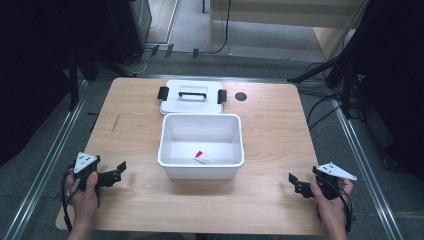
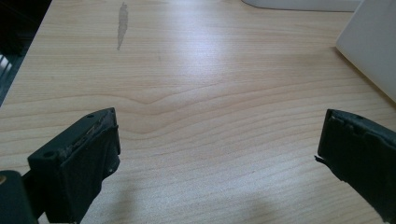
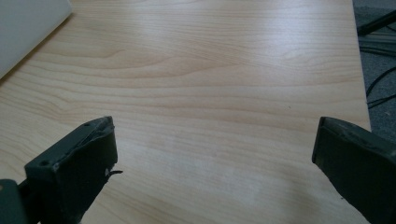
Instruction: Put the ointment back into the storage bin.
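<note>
White plastic made up the open bin (image 1: 201,145), which sat at the middle of the pale wood counter (image 1: 270,130) with its long axis running left to right. Its lid (image 1: 192,96), also white with a dark handle and black clips at either end, lay flat just behind it, touching or nearly touching the far wall. A small red-and-white packet (image 1: 203,158) rested on the bin's floor near the front wall.

The left gripper (image 1: 112,175) was held low near the front left corner of the counter, its jaws wide apart and holding nothing; from it the bin lay to the right and a little forward, and its near wall (image 2: 369,51) showed at the right edge of the left gripper view. The right gripper (image 1: 295,183) mirrored it near the front right, jaws likewise wide and empty, with a bin corner (image 3: 28,32) at the upper left of the right gripper view. The left gripper looked slightly nearer the bin.

Bare wood lay between each gripper and the bin, so nothing blocked a reach inward. The lid, though, sat beyond the bin, and reaching it would likely mean going around or over the bin's walls. A dark round insert (image 1: 241,96) marked the counter just right of the lid.
</note>
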Motion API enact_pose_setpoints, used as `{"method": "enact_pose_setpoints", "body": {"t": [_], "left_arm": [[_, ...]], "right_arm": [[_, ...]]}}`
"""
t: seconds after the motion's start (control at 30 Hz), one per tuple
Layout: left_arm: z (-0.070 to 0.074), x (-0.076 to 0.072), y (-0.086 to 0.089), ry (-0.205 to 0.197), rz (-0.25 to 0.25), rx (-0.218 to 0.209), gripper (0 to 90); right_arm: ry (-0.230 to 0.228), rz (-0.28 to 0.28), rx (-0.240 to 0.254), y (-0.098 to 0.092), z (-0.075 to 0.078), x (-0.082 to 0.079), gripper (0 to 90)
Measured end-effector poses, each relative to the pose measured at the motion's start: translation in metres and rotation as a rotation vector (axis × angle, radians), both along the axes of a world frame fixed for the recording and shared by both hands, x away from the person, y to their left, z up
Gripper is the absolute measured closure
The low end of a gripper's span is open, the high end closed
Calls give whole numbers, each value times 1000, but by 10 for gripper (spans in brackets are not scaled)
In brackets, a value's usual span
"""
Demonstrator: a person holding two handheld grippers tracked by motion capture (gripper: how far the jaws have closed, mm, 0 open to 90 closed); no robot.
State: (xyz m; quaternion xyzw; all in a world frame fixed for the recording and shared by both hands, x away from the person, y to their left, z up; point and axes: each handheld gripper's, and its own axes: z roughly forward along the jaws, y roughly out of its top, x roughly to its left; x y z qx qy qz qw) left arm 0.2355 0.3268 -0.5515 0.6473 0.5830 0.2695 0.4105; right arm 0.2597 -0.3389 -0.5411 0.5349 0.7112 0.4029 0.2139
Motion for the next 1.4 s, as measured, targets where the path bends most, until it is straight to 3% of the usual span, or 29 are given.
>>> {"method": "enact_pose_setpoints", "body": {"t": [0.67,0.83,0.9,1.0,1.1,1.27,1.4], "left_arm": [[0,0,-1,-1,0,2,0],[0,0,-1,0,-1,4,0],[0,0,-1,-1,0,4,0],[0,0,-1,-1,-2,6,0],[0,0,-1,0,-2,9,0],[0,0,-2,2,-1,14,0],[0,0,-2,1,-1,14,0]], "right_arm": [[-22,-68,19,-27,-6,-28,0],[-43,-78,12,-27,-6,-31,0],[-75,-105,-18,-27,-6,-33,0],[-102,-133,-4,-27,-5,-37,0],[-95,-106,22,-25,-6,-38,0],[-87,-105,-11,-21,-6,-37,0],[-85,-121,12,-24,-6,-36,0]]}}
